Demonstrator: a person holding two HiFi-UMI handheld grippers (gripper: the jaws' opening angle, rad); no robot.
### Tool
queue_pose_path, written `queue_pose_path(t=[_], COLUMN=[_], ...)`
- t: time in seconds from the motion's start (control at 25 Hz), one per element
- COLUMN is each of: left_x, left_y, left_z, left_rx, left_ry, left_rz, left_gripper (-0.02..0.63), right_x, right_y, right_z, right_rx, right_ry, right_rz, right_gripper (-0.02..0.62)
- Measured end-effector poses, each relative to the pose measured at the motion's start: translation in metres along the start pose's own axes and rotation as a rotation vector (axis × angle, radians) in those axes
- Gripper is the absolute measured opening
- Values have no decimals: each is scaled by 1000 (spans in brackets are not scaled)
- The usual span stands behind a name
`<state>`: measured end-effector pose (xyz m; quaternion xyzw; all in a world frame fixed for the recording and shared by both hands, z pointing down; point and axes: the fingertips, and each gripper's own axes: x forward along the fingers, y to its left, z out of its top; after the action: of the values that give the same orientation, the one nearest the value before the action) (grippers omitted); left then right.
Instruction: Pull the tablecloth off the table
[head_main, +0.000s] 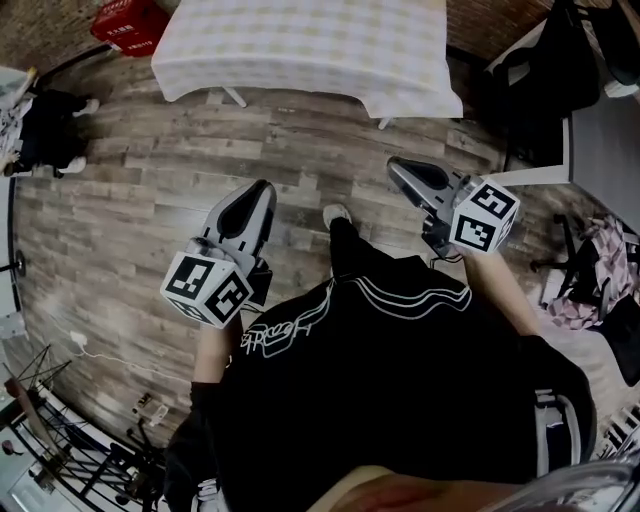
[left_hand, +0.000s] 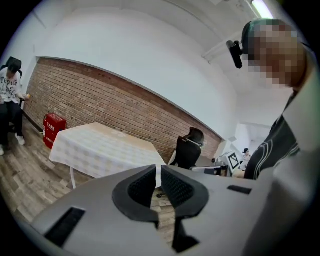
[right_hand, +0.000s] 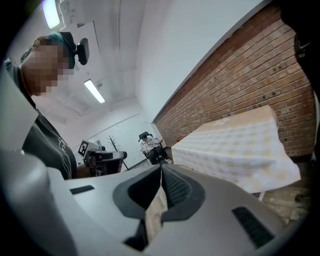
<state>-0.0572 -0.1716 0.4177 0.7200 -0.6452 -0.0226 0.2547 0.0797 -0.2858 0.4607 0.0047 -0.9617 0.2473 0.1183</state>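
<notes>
The tablecloth (head_main: 300, 45) runs off the head view's top edge and hides the tabletop; the red crate (head_main: 130, 22) is cut by that same edge; the seated person (head_main: 42, 125) is partly lost at the left edge.

Open floor lying between the grippers and the covered table

A broad strip of bare wooden floor (head_main: 200, 150) is stretching from the left gripper (head_main: 258, 195) and right gripper (head_main: 402, 170) to the tablecloth (head_main: 300, 45), whose near edge is hanging free, giving a straight way in. A red crate (head_main: 130, 22) is standing near the table's left end, a seated person (head_main: 45, 130) is sitting well off to the left, and a desk (head_main: 600, 150) with a black chair (head_main: 530, 70) is crowding the right corner.
</notes>
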Motion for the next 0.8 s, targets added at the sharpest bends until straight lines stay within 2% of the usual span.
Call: queue_pose_path(t=[0.16, 0.32, 0.56, 0.68, 0.8], left_x=[39, 74, 98, 104, 108], left_y=[32, 59, 98, 119, 137], left_z=[26, 56, 101, 112, 113], left_rx=[-11, 36, 66, 63, 61], left_ry=[16, 29, -14, -18, -6], left_rz=[7, 4, 49, 75, 84], left_gripper=[11, 11, 12, 14, 31], right_x=[13, 22, 25, 19, 10], right_y=[-49, -89, -128, -145, -163], right_z=[30, 62, 102, 113, 108], right_rx=[16, 12, -42, -60, -41], right_ry=[-28, -58, -105, -135, -133], right_rz=[-43, -75, -113, -165, -237], right_gripper=[-2, -2, -2, -2, -2])
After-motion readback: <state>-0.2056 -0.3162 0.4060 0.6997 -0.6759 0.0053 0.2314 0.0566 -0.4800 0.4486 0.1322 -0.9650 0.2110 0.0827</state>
